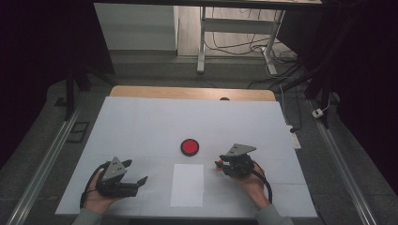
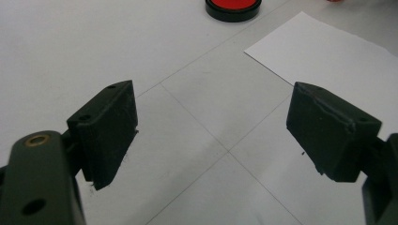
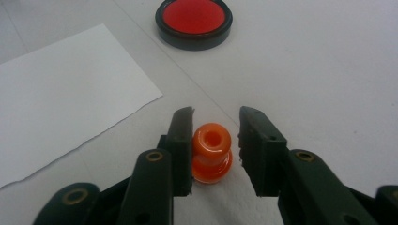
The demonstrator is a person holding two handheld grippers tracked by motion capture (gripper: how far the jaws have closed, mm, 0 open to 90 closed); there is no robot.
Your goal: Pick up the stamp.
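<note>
The right gripper rests low over the white table cover, jaws narrowed around a small orange stamp knob. The left jaw touches the knob's side; a gap remains at the right jaw, so the knob is enclosed, not clamped. The knob stands upright on the cover, just beside the torn edge of a white paper sheet. A round red ink pad in a black case lies beyond the knob, well apart, with nothing between.

The left gripper is held near the sheet's opposite side, jaws spread wide and empty over bare cover. In the high view the sheet lies between both grippers.
</note>
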